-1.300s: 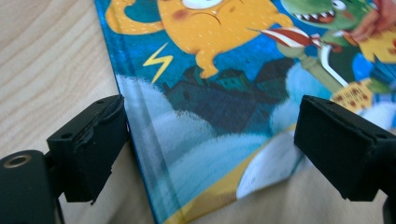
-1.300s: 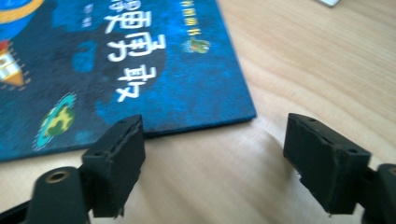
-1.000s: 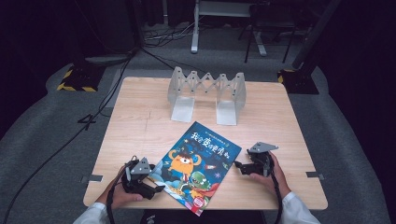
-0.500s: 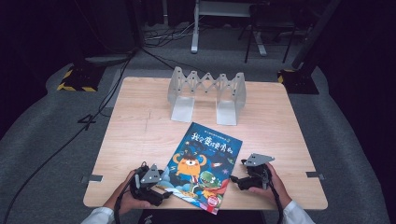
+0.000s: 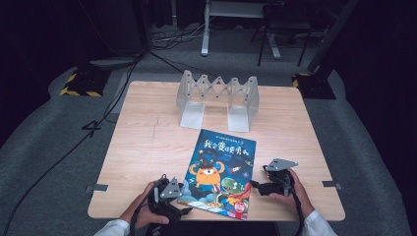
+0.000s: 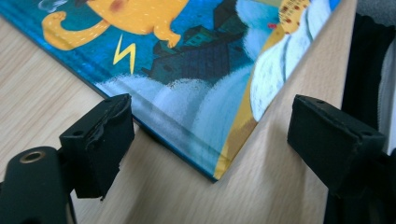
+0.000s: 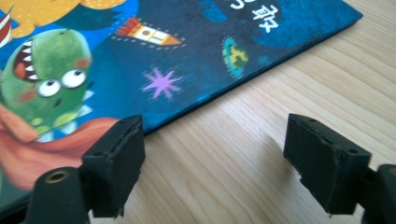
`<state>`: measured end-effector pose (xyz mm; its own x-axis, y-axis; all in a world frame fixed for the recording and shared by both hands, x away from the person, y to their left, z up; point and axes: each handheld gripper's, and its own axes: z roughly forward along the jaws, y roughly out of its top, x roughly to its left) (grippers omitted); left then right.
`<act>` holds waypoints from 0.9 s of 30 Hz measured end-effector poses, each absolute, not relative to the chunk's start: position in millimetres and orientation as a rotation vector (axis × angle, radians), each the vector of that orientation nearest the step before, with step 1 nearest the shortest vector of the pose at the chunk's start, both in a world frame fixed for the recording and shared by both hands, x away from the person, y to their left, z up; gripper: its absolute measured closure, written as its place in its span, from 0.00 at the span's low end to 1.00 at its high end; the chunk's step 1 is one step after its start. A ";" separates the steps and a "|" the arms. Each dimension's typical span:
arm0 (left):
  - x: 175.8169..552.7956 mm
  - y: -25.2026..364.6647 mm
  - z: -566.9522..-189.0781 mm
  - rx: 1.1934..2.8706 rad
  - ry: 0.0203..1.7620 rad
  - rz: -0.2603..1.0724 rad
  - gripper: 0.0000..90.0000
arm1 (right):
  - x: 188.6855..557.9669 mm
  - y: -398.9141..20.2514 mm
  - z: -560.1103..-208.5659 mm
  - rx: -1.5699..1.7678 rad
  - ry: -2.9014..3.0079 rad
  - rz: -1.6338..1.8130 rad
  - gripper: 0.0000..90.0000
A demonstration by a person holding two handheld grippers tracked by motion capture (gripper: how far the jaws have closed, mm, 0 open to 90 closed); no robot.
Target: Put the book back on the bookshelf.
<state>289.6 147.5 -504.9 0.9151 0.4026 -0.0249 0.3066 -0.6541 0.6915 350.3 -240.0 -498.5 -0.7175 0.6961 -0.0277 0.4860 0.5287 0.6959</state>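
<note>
— High view first: your left gripper (image 5: 183,192) sits at the near left corner of the picture book (image 5: 220,172), and your right gripper (image 5: 259,187) sits just off the book's right edge, low down. How do the jaws stand?

— Left gripper view answers that for you: both black jaws are spread wide, and the book's near corner (image 6: 219,175) lies between them without either pad pressing on it. The left-hand pad sits right against the book's edge; the other is apart from it, over bare wood near the table's edge.

— And your right one?

— Right gripper view shows your jaws wide apart too, having closed in a little just now. One pad overlaps the cover's edge by the green monster (image 7: 46,88); the other stands over bare table (image 7: 261,93). Nothing is clamped.

— Where does the book lie?

— Flat, cover up, on the near half of the wooden table (image 5: 147,137), turned slightly askew, its bottom edge close to the table's near edge. Beyond it, well apart, stands the grey folding book rack (image 5: 218,98) at the far side.
</note>
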 end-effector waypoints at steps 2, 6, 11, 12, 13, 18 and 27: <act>287.8 142.8 -505.0 2.331 0.476 0.154 0.18 | 343.6 -243.0 -496.4 0.966 2.487 0.960 0.26; 286.1 142.6 -503.9 2.334 0.462 0.155 0.22 | 332.2 -245.3 -493.8 0.929 2.537 0.934 0.26; 288.3 157.9 -504.0 2.323 0.493 0.176 0.27 | 320.7 -244.4 -490.5 0.897 2.594 0.891 0.24; 290.8 163.8 -504.0 2.319 0.519 0.188 0.27 | 318.2 -244.0 -490.3 0.891 2.615 0.888 0.23; 293.0 169.5 -504.2 2.314 0.539 0.197 0.26 | 315.2 -243.6 -489.9 0.888 2.635 0.878 0.22; 301.1 183.2 -504.7 2.298 0.578 0.202 0.26 | 305.8 -242.3 -486.2 0.864 2.696 0.820 0.23; 303.7 165.1 -504.5 2.307 0.539 0.195 0.27 | 298.8 -237.8 -487.1 0.819 2.721 0.810 0.17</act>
